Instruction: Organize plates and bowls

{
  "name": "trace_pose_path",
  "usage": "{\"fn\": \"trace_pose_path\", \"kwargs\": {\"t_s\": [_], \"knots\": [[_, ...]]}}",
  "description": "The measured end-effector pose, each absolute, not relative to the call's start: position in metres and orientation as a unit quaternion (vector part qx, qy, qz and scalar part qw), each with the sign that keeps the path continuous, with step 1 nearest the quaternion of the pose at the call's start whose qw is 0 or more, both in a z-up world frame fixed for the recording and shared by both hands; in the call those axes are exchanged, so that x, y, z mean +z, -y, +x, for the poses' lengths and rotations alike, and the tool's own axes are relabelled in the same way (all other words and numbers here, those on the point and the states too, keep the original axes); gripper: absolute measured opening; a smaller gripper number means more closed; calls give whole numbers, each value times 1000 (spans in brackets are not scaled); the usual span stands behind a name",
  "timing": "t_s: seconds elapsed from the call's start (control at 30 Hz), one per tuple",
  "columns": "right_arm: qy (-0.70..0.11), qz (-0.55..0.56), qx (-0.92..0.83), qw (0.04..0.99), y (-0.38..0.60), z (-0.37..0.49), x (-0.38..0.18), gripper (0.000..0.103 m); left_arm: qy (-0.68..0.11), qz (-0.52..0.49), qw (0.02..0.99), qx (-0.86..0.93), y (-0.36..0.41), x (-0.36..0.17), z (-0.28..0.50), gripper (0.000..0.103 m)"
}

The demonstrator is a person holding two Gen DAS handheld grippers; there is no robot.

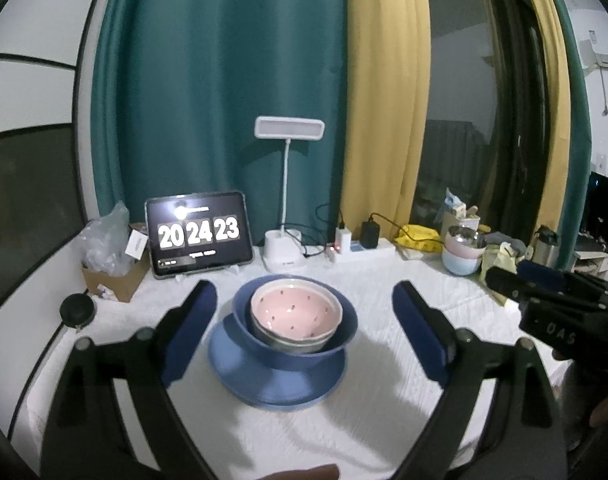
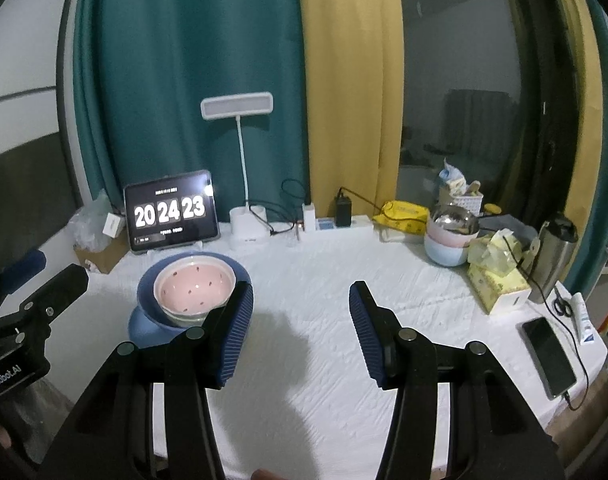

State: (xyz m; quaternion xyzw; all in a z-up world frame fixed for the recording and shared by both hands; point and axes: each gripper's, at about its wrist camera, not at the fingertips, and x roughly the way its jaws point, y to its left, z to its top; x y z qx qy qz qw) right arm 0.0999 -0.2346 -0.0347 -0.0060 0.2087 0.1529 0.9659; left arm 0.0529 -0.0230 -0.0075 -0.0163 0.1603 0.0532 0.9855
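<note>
A pink bowl (image 1: 294,312) with dark spots sits nested in a blue bowl (image 1: 344,334), which stands tilted on a blue plate (image 1: 272,384) on the white cloth. My left gripper (image 1: 304,332) is open, its jaws standing on either side of the stack without touching it. My right gripper (image 2: 300,328) is open and empty over bare cloth; the same stack, with the pink bowl (image 2: 192,284), lies just left of its left finger. A second stack of pastel bowls (image 2: 448,244) topped by a steel bowl stands at the back right.
At the back stand a tablet clock (image 1: 200,234), a white desk lamp (image 1: 284,252), chargers and a power strip (image 1: 364,246). A cardboard box (image 1: 112,276) is back left. A tissue box (image 2: 496,276), a steel flask (image 2: 552,256) and a phone (image 2: 548,356) are at right.
</note>
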Motion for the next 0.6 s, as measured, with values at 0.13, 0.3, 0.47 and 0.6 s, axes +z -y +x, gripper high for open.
{"fn": "trace_pose_path", "kwargs": {"t_s": [0.13,0.3,0.47,0.6], "knots": [[-195,-2,151,969,239,93,-26,53,-154,-6,986,60,27,2,47,91],[-179,0,147,973,245,83,-16,53,-145,3,987,68,27,12,38,91],[-170,0,143,975,250,75,-9,53,-147,8,986,77,27,20,34,91],[-163,-1,140,977,251,69,-4,53,-137,9,987,79,26,27,30,91]]}}
